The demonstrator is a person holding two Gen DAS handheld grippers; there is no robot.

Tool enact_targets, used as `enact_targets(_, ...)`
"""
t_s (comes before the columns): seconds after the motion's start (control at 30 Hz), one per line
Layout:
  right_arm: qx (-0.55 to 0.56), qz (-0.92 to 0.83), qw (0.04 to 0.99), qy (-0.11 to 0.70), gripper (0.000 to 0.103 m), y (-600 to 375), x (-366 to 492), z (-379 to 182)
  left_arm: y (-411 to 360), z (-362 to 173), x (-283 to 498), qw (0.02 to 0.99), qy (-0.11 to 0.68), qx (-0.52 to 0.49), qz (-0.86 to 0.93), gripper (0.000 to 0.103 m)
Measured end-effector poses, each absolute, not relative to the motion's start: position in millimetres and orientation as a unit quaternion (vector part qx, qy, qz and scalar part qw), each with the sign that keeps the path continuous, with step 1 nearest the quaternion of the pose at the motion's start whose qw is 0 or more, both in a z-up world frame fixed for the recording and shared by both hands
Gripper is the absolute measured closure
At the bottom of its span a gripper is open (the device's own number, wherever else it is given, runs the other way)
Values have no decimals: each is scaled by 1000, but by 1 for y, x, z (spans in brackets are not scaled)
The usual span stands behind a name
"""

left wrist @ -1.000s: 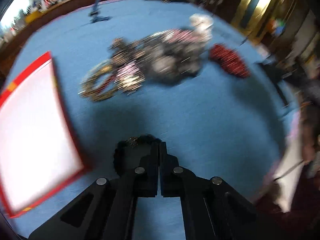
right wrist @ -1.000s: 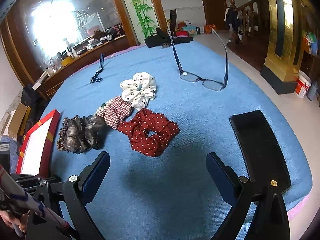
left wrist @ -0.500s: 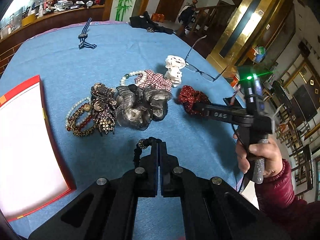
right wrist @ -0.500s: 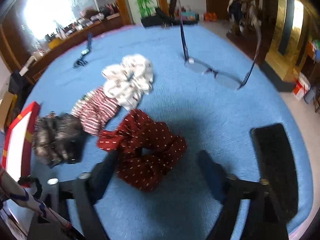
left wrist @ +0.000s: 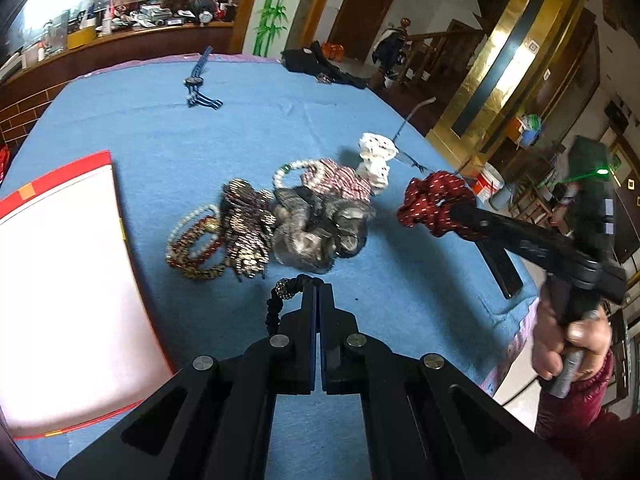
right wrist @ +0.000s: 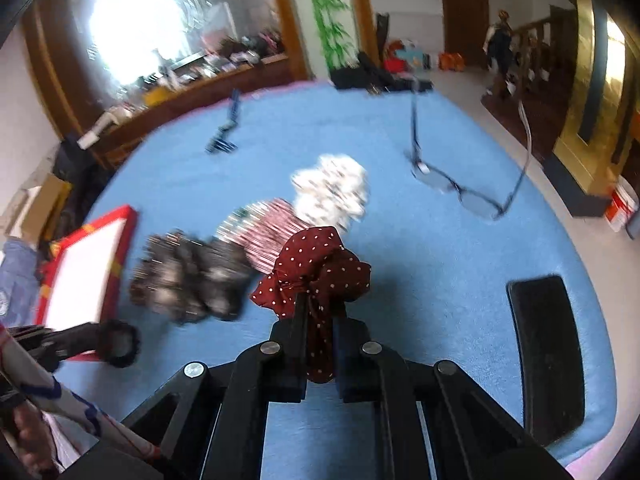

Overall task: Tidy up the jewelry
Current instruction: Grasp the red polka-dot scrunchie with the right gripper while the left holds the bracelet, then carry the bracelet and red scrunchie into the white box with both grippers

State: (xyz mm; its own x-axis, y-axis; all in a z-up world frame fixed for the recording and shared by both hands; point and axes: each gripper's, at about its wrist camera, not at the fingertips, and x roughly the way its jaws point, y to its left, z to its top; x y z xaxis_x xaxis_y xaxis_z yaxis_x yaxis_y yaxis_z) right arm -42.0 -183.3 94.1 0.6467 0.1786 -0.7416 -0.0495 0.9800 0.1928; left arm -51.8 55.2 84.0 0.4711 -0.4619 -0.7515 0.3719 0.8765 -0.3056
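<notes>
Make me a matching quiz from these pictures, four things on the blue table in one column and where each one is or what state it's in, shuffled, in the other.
Things:
1. red polka-dot scrunchie
2. black beaded bracelet
3. eyeglasses
4. red-framed tray

States:
A. lying at the table's left edge
B. clamped in the right hand-held gripper
C. resting lenses down, temples sticking up
D. pinched in the left hand-held gripper

Pairs: 1-B, 2-D, 3-C, 4-A
</notes>
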Motion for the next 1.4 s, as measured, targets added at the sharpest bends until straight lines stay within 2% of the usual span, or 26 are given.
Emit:
enact_targets(0.4,40,178,901,394,92,-86,-39,149,132,113,-58,890,413,-69,-183,102)
enact_targets(0.73,-7,268,872,409,92,29,-9,159,224,129,-47,908,397,-79,-103,102)
enact_targets(1.03,-33,309,839,446,92,135,50,136,298,122,-7,907,408,-90,-47,102)
enact_targets(1.4,5,313,814,490,92,207,117,62,350,72,61,895,438,-78,42,102)
